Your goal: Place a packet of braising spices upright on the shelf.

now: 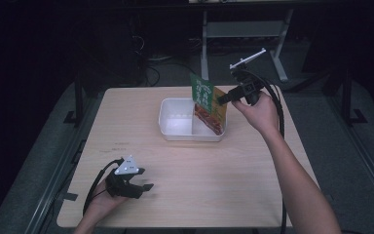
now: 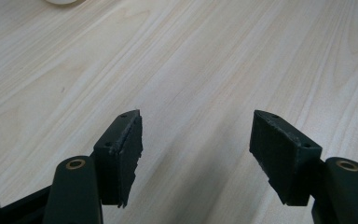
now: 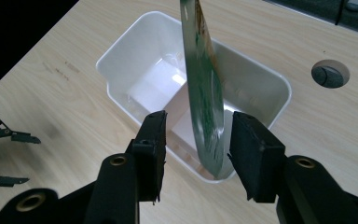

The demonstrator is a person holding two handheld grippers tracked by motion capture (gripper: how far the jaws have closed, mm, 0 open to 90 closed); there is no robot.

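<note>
My right gripper (image 3: 196,156) was over the near side of the white tray (image 1: 175,132), with its jaws apart on both sides of the green snack packet (image 3: 205,98); I could not tell if a pad touched it. The packet stood upright in the tray's right compartment. I judged it light, thin and slippery, so the flat edge was the best place to hold. My left gripper (image 2: 196,154) rested open over the table (image 1: 214,195).

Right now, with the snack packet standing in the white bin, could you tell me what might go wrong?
1. The green and orange foil snack packet stands on edge between the right gripper's open fingers, so it could topple.
2. It leans on the white plastic divided bin's right end and might tip out over the rim.
</note>
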